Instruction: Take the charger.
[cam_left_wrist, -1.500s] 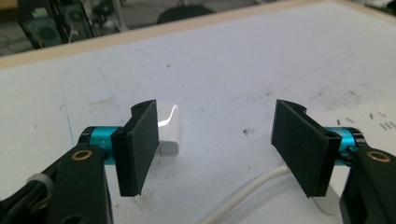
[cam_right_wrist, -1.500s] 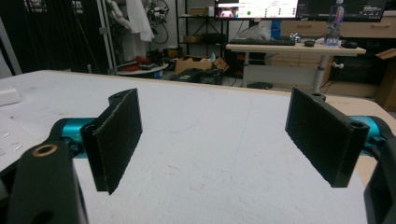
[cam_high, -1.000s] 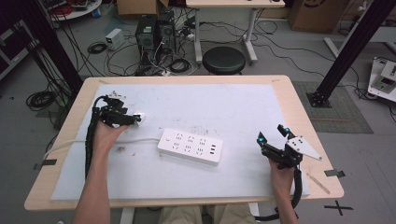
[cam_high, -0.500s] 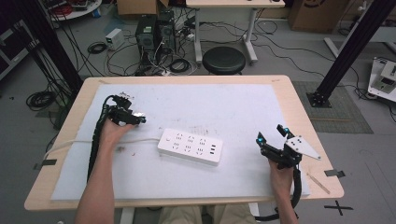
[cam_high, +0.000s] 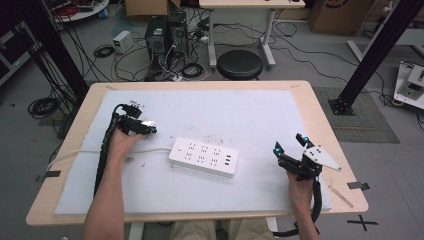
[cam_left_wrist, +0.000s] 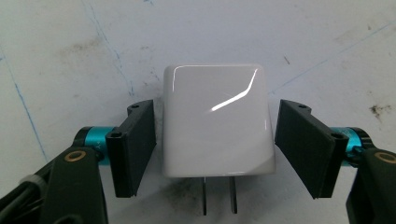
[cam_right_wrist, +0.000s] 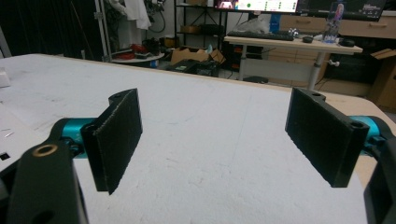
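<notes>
left gripper: the left gripper (cam_high: 148, 126) sits over the white mat, left of centre, held from below by the person's left hand (cam_high: 121, 141). Its jaws have just been opening and now stand spread, with a small gap on each side of the charger, pads not pressing. Same gripper in its own view (cam_left_wrist: 212, 144).
charger: the white wall charger (cam_left_wrist: 217, 121) is a glossy block with rounded corners lying between the left jaws, two metal prongs pointing toward the camera at the bottom edge. It rests on the mat. In the high view it is a small pale spot at the jaw tips (cam_high: 147, 123), too small for detail.
power strip: the white power strip (cam_high: 203, 157) lies flat near the middle of the mat, slightly angled, just right of the left gripper and apart from the charger. Its cord (cam_high: 75, 154) runs left off the table edge.
right gripper: the right gripper (cam_high: 290, 150) is at the right side of the mat, well apart from the strip, held by the right hand (cam_high: 300, 187). Jaws spread wide, nothing between them, seen clearly in its own view (cam_right_wrist: 212, 140).
surface: white mat (cam_high: 240, 115), scuffed and stained, on a wooden table (cam_high: 320, 105).
</notes>
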